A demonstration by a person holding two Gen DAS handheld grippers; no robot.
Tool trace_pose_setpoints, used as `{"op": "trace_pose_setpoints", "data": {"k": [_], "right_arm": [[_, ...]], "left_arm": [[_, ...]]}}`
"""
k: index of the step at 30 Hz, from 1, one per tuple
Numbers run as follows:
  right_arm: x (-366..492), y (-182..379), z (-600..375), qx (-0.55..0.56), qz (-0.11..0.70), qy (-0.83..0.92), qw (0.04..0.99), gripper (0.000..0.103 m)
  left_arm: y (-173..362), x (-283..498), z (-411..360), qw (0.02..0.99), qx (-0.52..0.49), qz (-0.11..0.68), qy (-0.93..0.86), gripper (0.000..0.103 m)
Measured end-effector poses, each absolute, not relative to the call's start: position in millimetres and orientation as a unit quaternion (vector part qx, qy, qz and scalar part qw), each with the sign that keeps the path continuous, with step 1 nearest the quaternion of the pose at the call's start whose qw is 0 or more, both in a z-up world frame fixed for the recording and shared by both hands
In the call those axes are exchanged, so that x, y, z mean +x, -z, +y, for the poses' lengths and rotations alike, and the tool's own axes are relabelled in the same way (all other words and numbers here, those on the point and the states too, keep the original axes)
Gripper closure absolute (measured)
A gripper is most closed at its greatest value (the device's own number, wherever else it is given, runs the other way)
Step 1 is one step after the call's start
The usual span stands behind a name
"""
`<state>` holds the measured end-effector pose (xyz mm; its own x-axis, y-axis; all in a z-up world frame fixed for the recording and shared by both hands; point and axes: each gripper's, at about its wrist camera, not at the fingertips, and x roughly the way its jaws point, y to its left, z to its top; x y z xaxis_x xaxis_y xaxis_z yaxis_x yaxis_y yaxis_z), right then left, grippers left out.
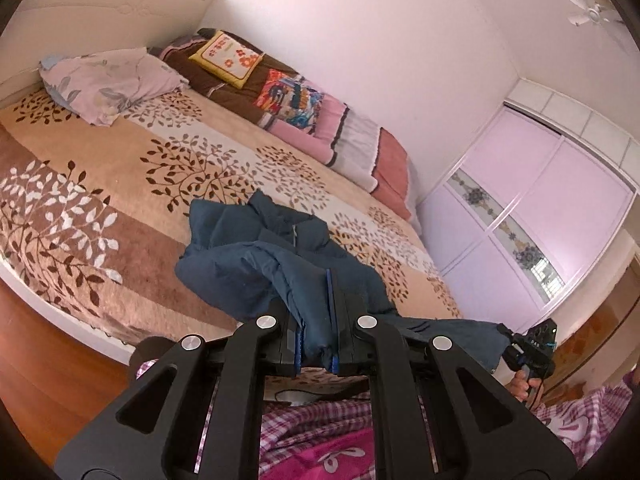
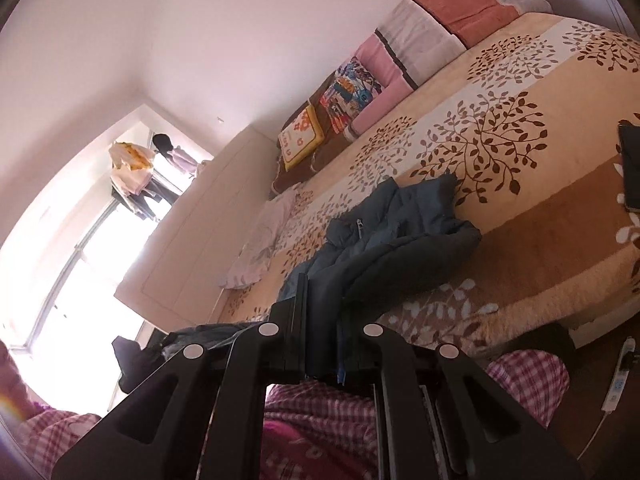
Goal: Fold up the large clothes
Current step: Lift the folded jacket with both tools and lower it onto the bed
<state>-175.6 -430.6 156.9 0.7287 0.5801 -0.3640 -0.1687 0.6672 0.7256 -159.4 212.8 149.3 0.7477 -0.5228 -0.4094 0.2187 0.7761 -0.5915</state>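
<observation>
One blue jacket (image 1: 256, 256) on one bed (image 1: 120, 184). Two grippers: left gripper (image 1: 316, 320) and right gripper (image 2: 322, 320), both clamped on jacket fabric. Two cushions against the wall: one yellow cushion (image 1: 228, 58), one multicolour cushion (image 1: 288, 96). One floral pillow (image 1: 108, 80). One rolled striped quilt (image 1: 360, 148). One ceiling fan (image 1: 592, 12). One wardrobe (image 1: 540, 208). One power strip (image 2: 618, 380) on the floor. One dark flat item (image 2: 630, 168) at the bed's edge, kind unclear.
</observation>
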Motion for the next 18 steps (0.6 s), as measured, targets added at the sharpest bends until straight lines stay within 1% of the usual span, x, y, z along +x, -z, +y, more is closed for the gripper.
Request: {"op": "trace_pose_setpoints", "data": {"k": [4,9,13,16,18], "right_arm": [[-157.2,-153.5,-430.2,0.346,0.31,-0.211,0.86,0.091],[-114.1,-153.1,-431.5,0.346,0.32,-0.208,0.857,0.091],[-56.2,-166.5,-427.1,0.308,0.326,-0.199,0.872,0.092],[-12.3,-174.5,-421.9,0.279,0.329,-0.191,0.882,0.092],[30.5,-177.3,-418.6,0.259,0.334,-0.181,0.888,0.092]], "left_arm": [[-145.1,-142.2,211.1,0.892,-0.271,0.301,0.199,0.094],[-144.4,-101.4,206.7,0.89,-0.275,0.314,0.183,0.094],[-150.6,-58.9,204.4,0.893,-0.276,0.314,0.168,0.093],[-159.6,-12.8,197.8,0.898,-0.266,0.314,0.157,0.093],[-162.5,13.6,193.7,0.901,-0.259,0.313,0.153,0.093]]}}
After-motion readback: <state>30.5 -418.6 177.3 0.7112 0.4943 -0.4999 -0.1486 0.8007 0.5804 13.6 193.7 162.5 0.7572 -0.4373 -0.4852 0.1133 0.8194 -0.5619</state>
